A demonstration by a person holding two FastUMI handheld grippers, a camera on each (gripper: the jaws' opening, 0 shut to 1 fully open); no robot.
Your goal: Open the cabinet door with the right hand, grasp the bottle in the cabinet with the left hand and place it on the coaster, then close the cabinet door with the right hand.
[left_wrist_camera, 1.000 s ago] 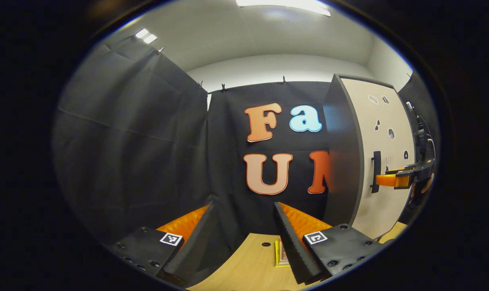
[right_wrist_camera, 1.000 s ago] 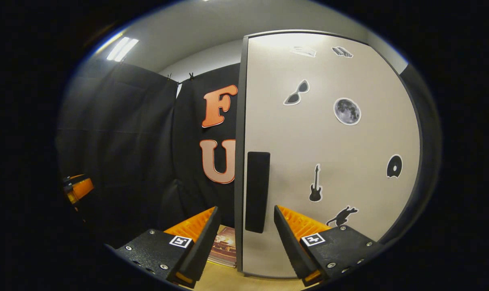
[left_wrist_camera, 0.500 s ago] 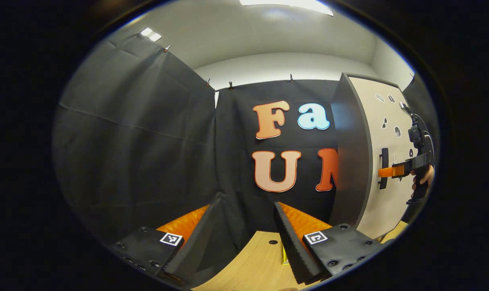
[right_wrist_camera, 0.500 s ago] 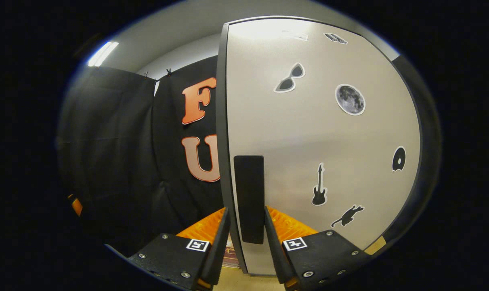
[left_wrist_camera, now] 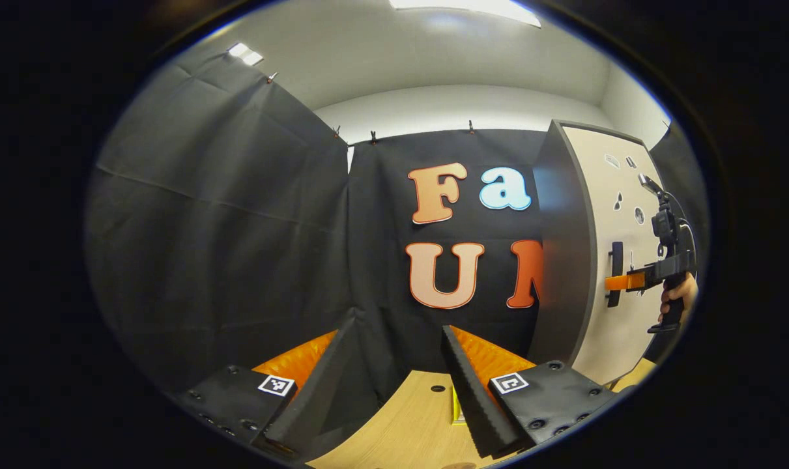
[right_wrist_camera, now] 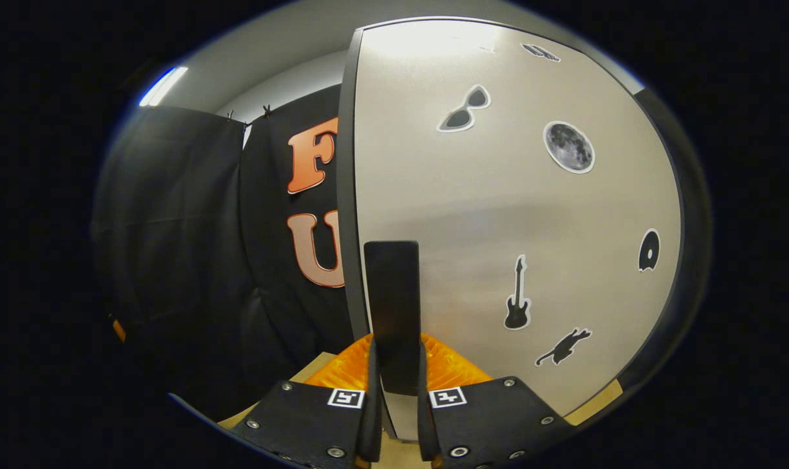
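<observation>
The cabinet (left_wrist_camera: 563, 260) stands at the right of the left gripper view, with dark sides and a beige door (right_wrist_camera: 511, 195) that lies closed against it. The closed door hides its inside. My right gripper (right_wrist_camera: 396, 348) is shut on the door's black vertical handle (right_wrist_camera: 392, 293), one finger on each side. From the left gripper view, the right gripper (left_wrist_camera: 619, 281) meets the handle (left_wrist_camera: 614, 273), held by a hand (left_wrist_camera: 679, 293). My left gripper (left_wrist_camera: 395, 329) hangs open over the table with nothing between its fingers.
A wooden table (left_wrist_camera: 407, 423) runs under the left gripper, with a small hole (left_wrist_camera: 438, 389) in its top. A flat yellow-edged piece (left_wrist_camera: 455, 410), perhaps the coaster, lies half hidden behind one finger. Stickers dot the door, among them a moon (right_wrist_camera: 569, 147).
My right gripper moved in to the door and its fingers went from wide apart to pressing on the handle. The left gripper shifted slightly and stayed open.
</observation>
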